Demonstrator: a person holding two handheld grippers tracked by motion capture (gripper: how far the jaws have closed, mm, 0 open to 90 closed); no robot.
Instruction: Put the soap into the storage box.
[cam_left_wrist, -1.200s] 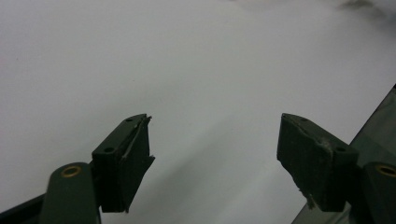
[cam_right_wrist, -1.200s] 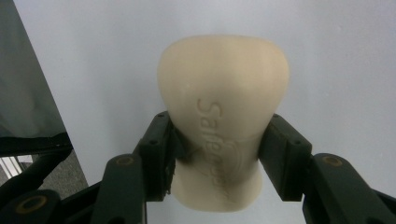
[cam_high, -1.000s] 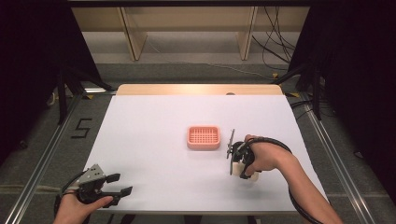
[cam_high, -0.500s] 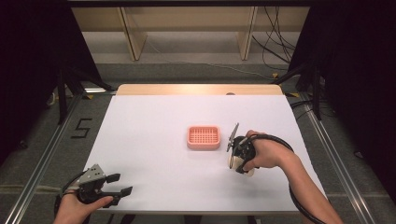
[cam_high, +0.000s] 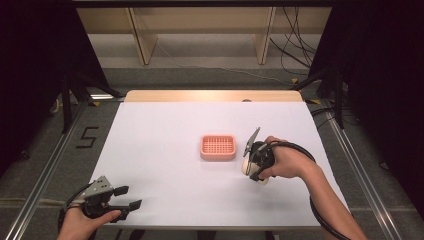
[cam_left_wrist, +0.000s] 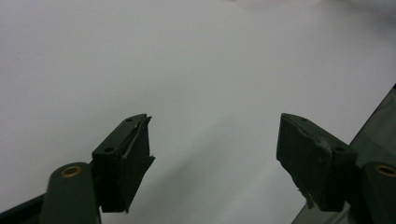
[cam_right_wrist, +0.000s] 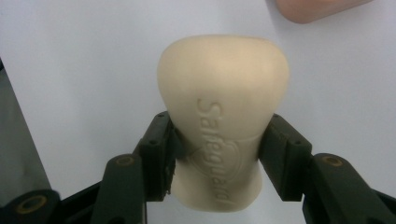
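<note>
A cream bar of soap (cam_right_wrist: 223, 112) with raised lettering sits between the jaws of my right gripper (cam_right_wrist: 217, 154), which is shut on its narrow waist. In the high view that right gripper (cam_high: 251, 167) hangs just right of a pink soap dish (cam_high: 218, 147) with a dotted floor, and the soap (cam_high: 246, 166) peeks out pale beneath the hand. A corner of the pink dish (cam_right_wrist: 317, 8) shows at the top of the right gripper view. My left gripper (cam_high: 125, 198) rests at the table's near left corner, open, with bare white table between its jaws (cam_left_wrist: 215, 154).
The white table (cam_high: 165, 130) ends in a wooden strip at the far side. Metal rails run along both sides on the grey floor. A cable trails from the right hand off the table's right front.
The right gripper with the soap has lifted a little and shifted slightly toward the pink dish. The left gripper has stayed put.
</note>
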